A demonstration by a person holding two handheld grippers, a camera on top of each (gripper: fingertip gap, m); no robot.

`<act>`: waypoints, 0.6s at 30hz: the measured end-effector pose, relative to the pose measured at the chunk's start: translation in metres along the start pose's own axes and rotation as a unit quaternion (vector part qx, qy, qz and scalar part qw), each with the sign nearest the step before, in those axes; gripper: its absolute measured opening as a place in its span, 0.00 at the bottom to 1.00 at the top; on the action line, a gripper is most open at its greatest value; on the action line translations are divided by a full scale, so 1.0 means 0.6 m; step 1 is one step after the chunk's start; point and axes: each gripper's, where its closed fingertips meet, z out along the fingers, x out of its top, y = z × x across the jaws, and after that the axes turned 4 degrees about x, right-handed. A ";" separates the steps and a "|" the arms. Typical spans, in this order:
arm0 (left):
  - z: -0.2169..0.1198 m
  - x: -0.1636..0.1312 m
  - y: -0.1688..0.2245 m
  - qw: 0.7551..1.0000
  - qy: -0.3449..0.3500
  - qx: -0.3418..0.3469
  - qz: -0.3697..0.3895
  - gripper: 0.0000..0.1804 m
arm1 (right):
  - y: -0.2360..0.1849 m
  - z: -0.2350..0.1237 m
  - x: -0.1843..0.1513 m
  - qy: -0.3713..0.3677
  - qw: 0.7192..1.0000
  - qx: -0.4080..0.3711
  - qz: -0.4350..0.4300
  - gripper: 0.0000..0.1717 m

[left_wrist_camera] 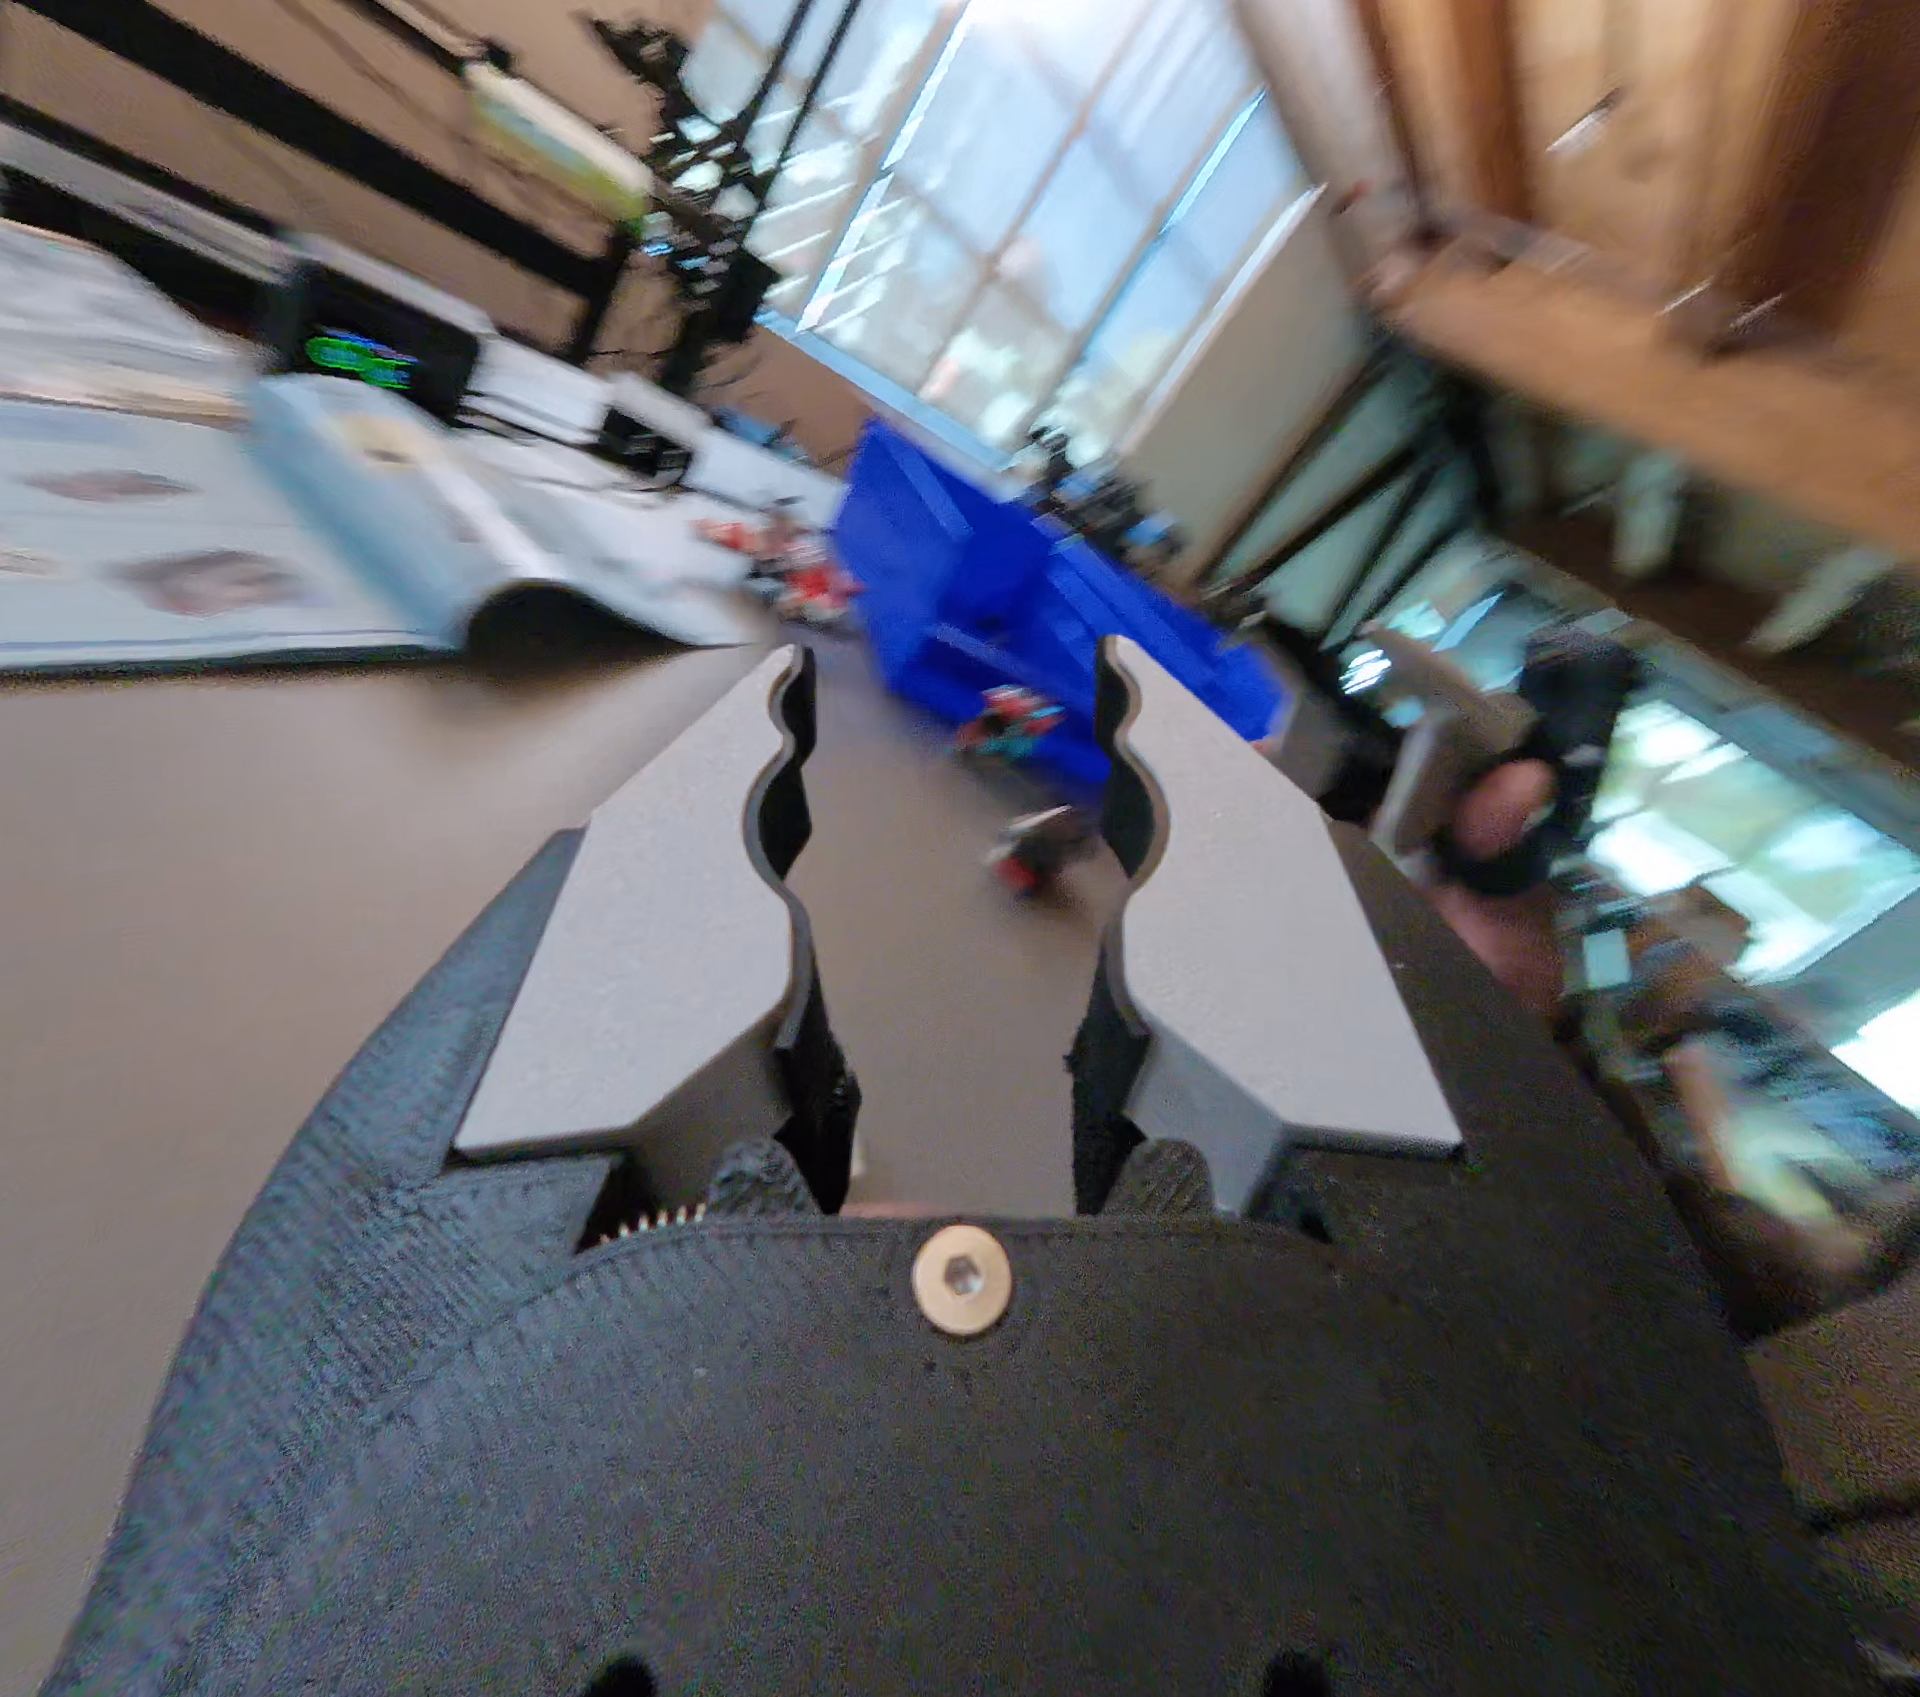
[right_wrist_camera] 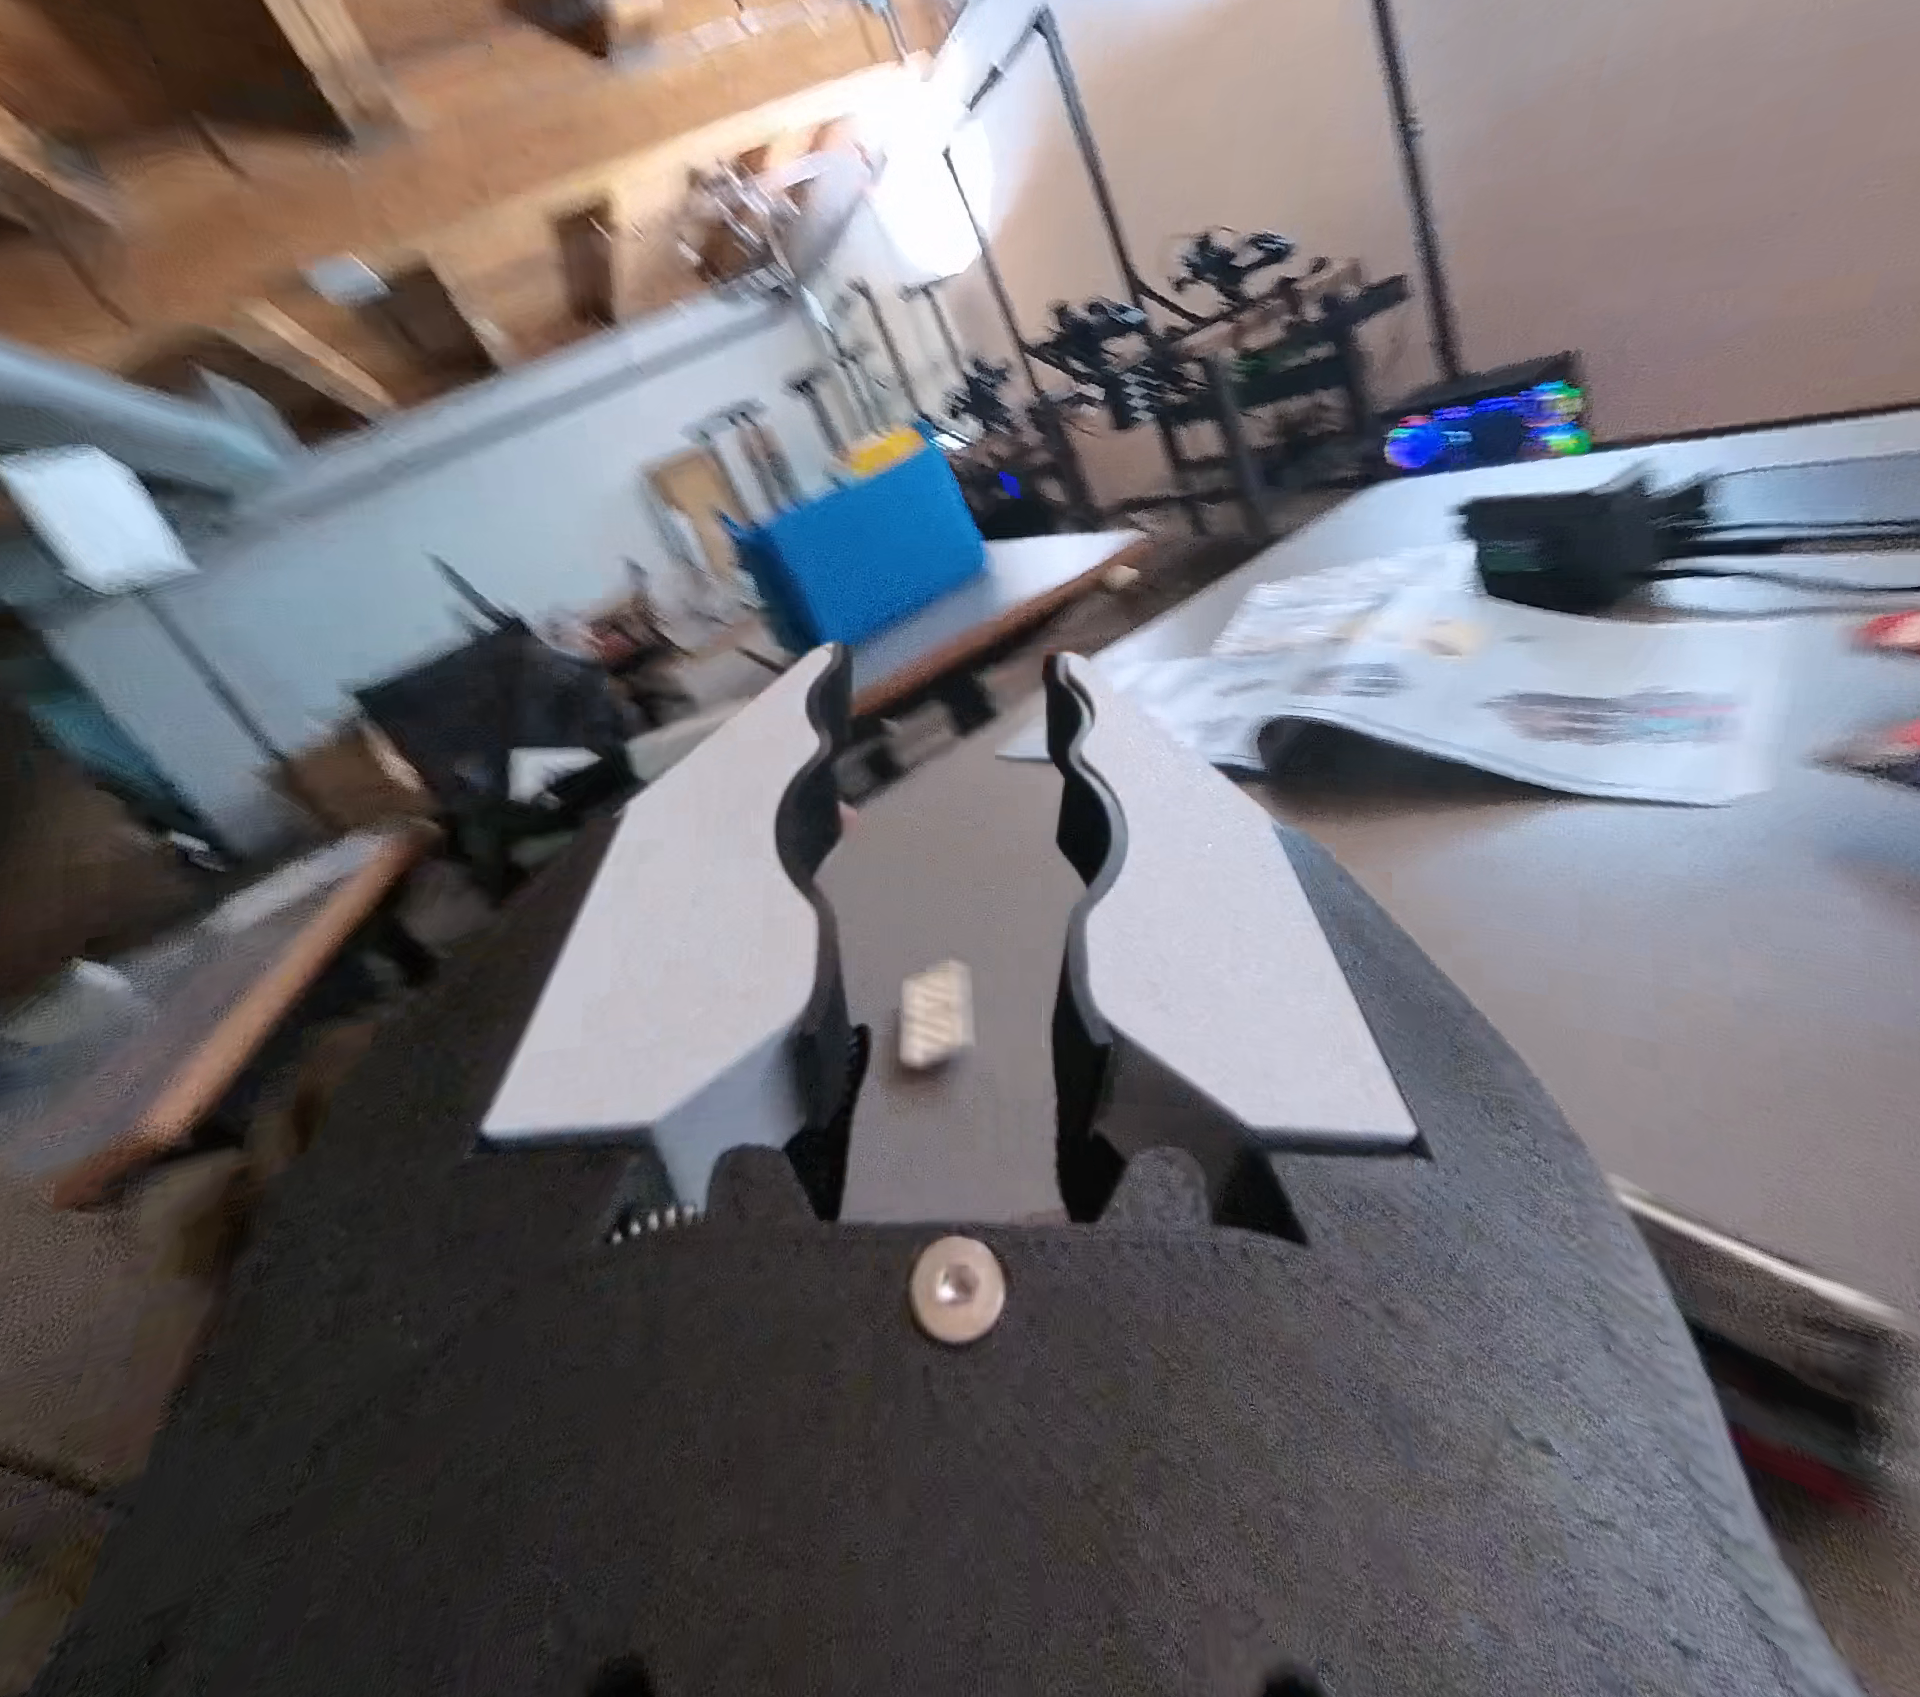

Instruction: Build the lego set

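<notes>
Black printed body (left_wrist_camera: 935, 1439), grey wavy-edged jaws, apparently brass screw (left_wrist_camera: 961, 1280)

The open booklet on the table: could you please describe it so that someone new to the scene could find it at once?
Start from the grey-brown table in the right wrist view. Beyond the right gripper, whose jaws stand apart with nothing between them, lies the open booklet, in front of a black box with cables. It is the only flat, pale printed thing there, one page curling up at the fold.
</notes>
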 end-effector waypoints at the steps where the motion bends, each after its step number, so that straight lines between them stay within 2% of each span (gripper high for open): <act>1: -0.008 0.004 -0.027 0.999 -0.016 0.032 0.034 0.33 | 0.015 -0.007 0.000 -0.020 0.999 -0.020 -0.031 0.23; 4: -0.023 0.016 -0.091 0.990 -0.055 0.087 0.094 0.37 | 0.054 -0.026 0.007 -0.057 0.992 -0.051 -0.096 0.23; 10: -0.011 0.028 -0.167 0.982 -0.103 0.090 0.126 0.38 | 0.135 -0.037 0.021 -0.098 0.978 -0.096 -0.158 0.23; 14: 0.015 0.024 -0.198 0.981 -0.125 0.082 0.120 0.37 | 0.167 -0.009 0.032 -0.114 0.974 -0.095 -0.171 0.23; 18: 0.029 0.004 -0.199 0.977 -0.163 0.071 0.115 0.37 | 0.184 0.015 0.024 -0.129 0.971 -0.089 -0.178 0.23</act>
